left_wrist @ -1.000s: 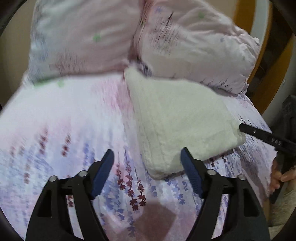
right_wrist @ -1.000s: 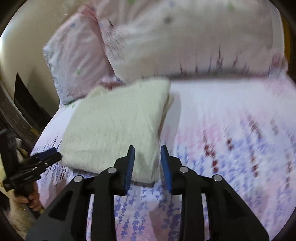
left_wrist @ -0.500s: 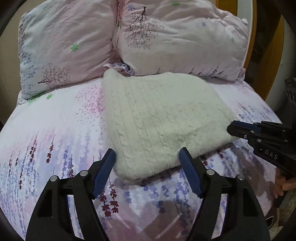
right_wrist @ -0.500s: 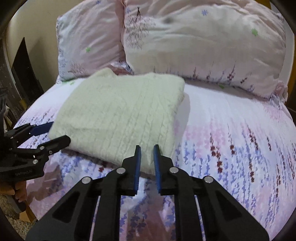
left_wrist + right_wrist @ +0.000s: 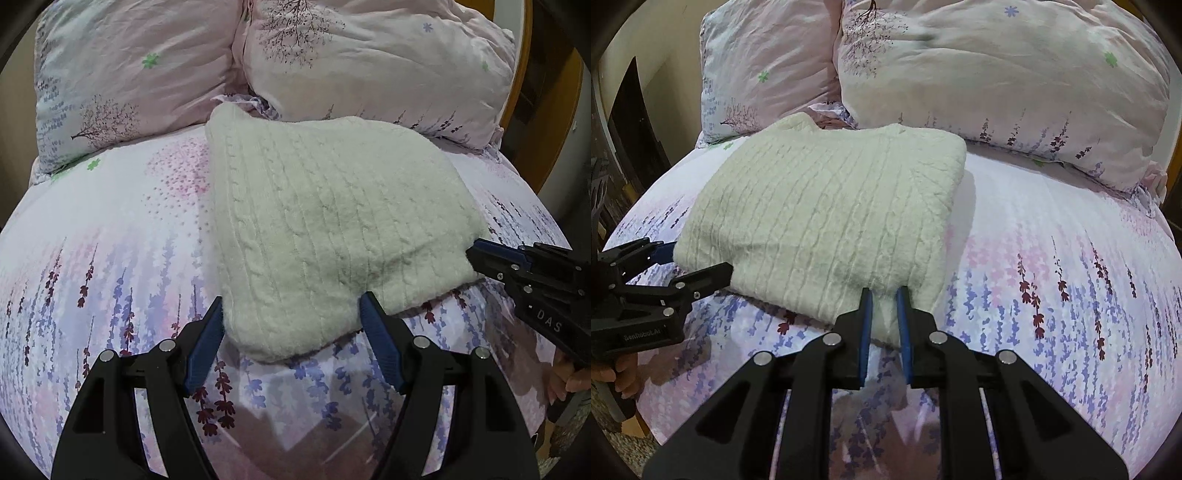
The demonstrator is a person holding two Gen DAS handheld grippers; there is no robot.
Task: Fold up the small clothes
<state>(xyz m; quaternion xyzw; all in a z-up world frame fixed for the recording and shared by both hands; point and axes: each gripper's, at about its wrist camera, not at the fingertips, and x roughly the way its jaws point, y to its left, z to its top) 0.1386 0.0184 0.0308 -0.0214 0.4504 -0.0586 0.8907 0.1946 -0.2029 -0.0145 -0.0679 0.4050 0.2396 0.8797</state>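
We find the cream cable-knit sweater [image 5: 332,229] lying folded into a thick rectangle on the floral bedsheet [image 5: 110,229], its far edge against the two pillows [image 5: 369,55]. Over the last second both cameras have closed in on its near edge and the views have steadied. The left gripper [image 5: 291,339] now stands wide open, its blue pads [image 5: 205,343] straddling the near left corner of the sweater and holding nothing. The right gripper [image 5: 884,317] has narrowed to a slim gap, with the sweater's near edge lying between the pads; we cannot tell whether the fabric is actually pinched. We judge that the earlier folds are complete and that both tongs are being set for a further fold or a final tidy.
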